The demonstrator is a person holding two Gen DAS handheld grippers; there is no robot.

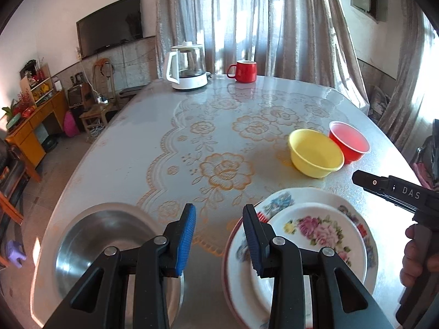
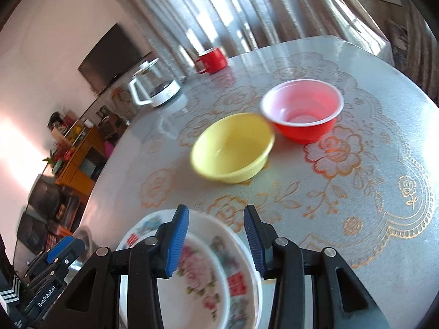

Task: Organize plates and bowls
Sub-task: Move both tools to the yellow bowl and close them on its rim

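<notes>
Here, left tool (image 1: 219,235) apart over stacked plates (image 1: 315,219), right tool (image 2: 216,235) apart (casings read "DAS", "GenRobot.AI").

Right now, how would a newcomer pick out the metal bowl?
Start at the round table with the gold-flower lace cover. At its near edge, left of the stacked floral plates, sits the shiny steel bowl. It is the only bare-metal dish; the other bowls are coloured plastic.

Desk (image 1: 153,126) has a floral lace-pattern cover, glass electric kettle (image 1: 187,66) and red mug (image 1: 244,70) at its far edge near grey curtains (image 1: 247,19), wall TV (image 1: 110,31) and orange cabinet (image 1: 33,128) left.
</notes>
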